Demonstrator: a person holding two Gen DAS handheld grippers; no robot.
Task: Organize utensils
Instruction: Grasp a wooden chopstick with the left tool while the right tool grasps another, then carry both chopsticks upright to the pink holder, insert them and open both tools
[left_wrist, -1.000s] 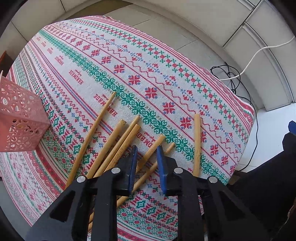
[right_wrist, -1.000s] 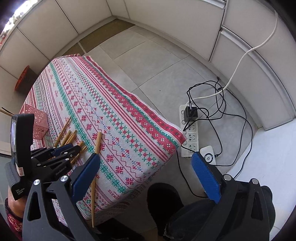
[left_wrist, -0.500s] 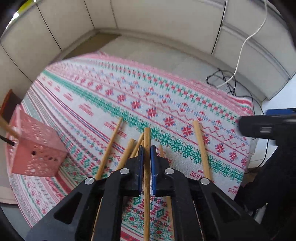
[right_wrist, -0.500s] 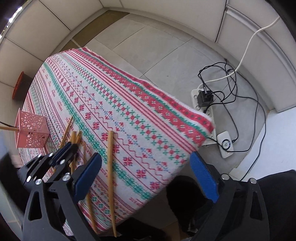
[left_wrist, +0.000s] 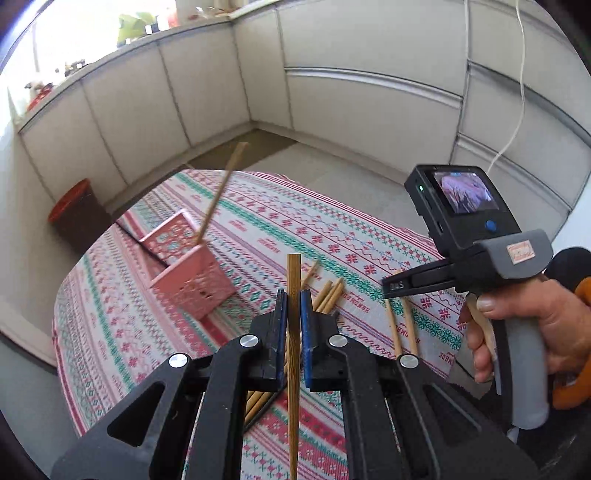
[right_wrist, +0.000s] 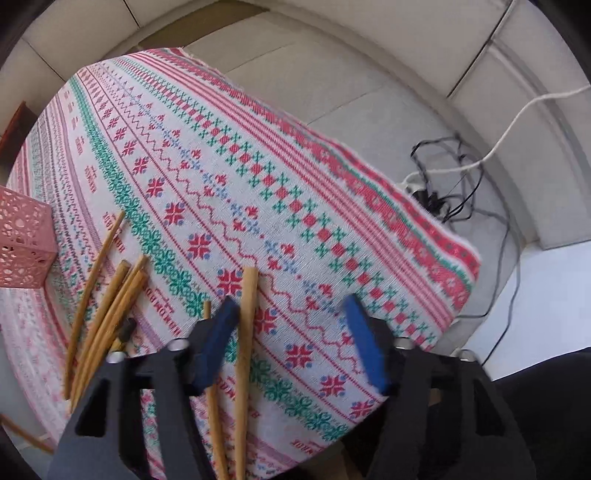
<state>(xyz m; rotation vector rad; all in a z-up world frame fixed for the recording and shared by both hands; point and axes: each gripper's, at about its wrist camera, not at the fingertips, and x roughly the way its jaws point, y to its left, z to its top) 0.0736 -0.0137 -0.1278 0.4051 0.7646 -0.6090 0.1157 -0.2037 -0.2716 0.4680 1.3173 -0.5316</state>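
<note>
One chopstick (left_wrist: 294, 354) is clamped upright between the blue pads of the left gripper (left_wrist: 294, 310), jaws nearly together on it, its squared top sticking up past the pads and the whole thing lifted clear of the tablecloth (left_wrist: 266, 229). Just behind it on the cloth lies a loose bundle of chopsticks (left_wrist: 328, 293), fanned out, and beyond them sits the pink basket (left_wrist: 192, 273), with one stick (left_wrist: 219, 195) leaning out of its top. Over on the right, two more sticks (right_wrist: 244, 347) lie side by side near the table's edge. The right gripper (right_wrist: 291, 339) hangs over them pointing almost straight down; its jaws have just been closing, and they're still apart, the thicker stick lying between them close by the left pad, though I can't tell if that pad touches it. A hand (left_wrist: 532, 332) grips the right gripper's grey handle. On the floor past the table edge there's a tangle of cables (right_wrist: 447, 184).
</note>
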